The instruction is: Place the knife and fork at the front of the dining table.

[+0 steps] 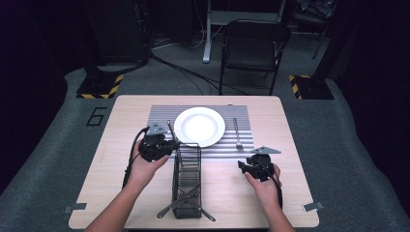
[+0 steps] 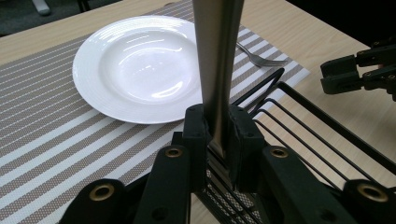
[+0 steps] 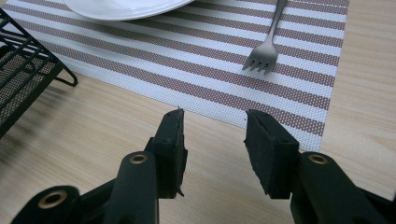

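Wooden table [image 1: 121, 145]: we find the left gripper [image 2: 217, 140] clamped on a metal utensil handle [image 2: 217, 70]; right gripper [image 3: 212, 149] jaws apart, empty.

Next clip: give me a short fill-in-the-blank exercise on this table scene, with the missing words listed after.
1. The left gripper is shut on a metal ____.
2. The fork lies on the striped ____, to the right of the plate.
3. The right gripper holds nothing; its jaws stand ____.
4. The black wire basket sits ____ the two grippers.

Missing words: utensil handle; placemat; open; between
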{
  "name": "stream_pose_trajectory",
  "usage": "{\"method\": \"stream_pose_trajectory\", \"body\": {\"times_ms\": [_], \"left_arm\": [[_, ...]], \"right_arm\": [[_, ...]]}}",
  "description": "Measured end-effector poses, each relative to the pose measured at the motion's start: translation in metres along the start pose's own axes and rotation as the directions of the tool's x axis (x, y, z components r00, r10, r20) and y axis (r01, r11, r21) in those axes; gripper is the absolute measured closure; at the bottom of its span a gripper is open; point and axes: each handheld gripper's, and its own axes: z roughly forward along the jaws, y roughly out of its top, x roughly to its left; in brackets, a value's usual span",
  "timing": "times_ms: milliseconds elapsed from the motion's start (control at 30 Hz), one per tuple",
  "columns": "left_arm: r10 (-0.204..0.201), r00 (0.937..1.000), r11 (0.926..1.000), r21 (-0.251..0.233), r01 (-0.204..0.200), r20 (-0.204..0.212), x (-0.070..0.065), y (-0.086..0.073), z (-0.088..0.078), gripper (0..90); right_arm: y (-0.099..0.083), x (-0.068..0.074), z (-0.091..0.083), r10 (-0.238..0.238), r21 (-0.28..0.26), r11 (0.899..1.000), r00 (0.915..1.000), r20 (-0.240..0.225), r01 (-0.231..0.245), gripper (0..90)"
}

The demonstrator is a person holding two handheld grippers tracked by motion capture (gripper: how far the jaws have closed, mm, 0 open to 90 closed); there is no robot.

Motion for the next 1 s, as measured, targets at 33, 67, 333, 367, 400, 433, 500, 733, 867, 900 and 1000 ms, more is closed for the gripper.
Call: {"method": "stream_pose_trajectory", "body": {"times_ms": [33,67,333,367,400,433,500,733,867,900,1000], "left_arm": [[0.000,1.0000,1.0000,0.000,0.000,0.000,0.0000,0.0000,0.0000,79.0],[-0.004,1.0000,1.0000,-0.008,0.004,-0.001,-0.0009,-0.0007,0.0001,79.0],[-0.001,1.0000,0.9996,-0.030,0.001,0.001,-0.0046,-0.0039,-0.0007,80.3],[-0.005,1.0000,0.9993,-0.037,0.005,0.004,-0.0048,-0.0041,0.0000,80.3],[-0.005,1.0000,0.9994,-0.035,0.005,0.006,-0.0047,-0.0039,0.0000,80.4],[-0.005,1.0000,0.9994,-0.035,0.005,0.006,-0.0047,-0.0039,0.0000,80.5],[-0.003,1.0000,0.9993,-0.036,0.003,0.007,-0.0048,-0.0038,0.0002,80.6],[-0.011,0.9999,0.9989,-0.046,0.012,0.010,-0.0046,-0.0050,0.0000,80.8],[0.001,0.9999,0.9995,-0.031,-0.001,0.013,-0.0062,-0.0029,-0.0008,81.2],[0.007,0.9999,0.9995,-0.032,-0.007,0.013,-0.0067,-0.0022,-0.0006,81.2],[0.015,0.9998,0.9994,-0.031,-0.015,0.012,-0.0077,-0.0007,-0.0021,81.3]], "right_arm": [[0.0000,0.0000,0.0000,0.000,0.000,1.000,1.0000,0.000,0.000,57.1],[-0.0001,0.0000,0.0000,0.000,0.000,1.000,1.0000,0.001,0.000,57.1],[-0.0006,0.0000,0.0005,0.005,0.002,1.000,1.0000,-0.003,-0.005,57.1],[-0.0006,-0.0001,0.0006,0.005,0.001,1.000,1.0000,-0.003,-0.005,57.1],[-0.0007,0.0000,0.0006,0.005,0.001,1.000,1.0000,-0.003,-0.005,57.1],[-0.0007,0.0000,0.0006,0.005,0.001,1.000,1.0000,-0.003,-0.005,57.1],[-0.0006,-0.0001,0.0007,0.005,0.001,1.000,1.0000,-0.003,-0.005,57.2],[-0.0009,-0.0006,0.0006,0.002,0.001,1.000,1.0000,-0.001,-0.002,57.2],[-0.0008,-0.0002,0.0010,-0.002,-0.001,1.000,1.0000,-0.001,0.002,57.3],[-0.0008,-0.0005,0.0014,-0.007,-0.002,1.000,1.0000,-0.002,0.007,57.2],[-0.0009,-0.0007,0.0019,-0.011,-0.001,1.000,0.9999,-0.004,0.011,57.3]]}}
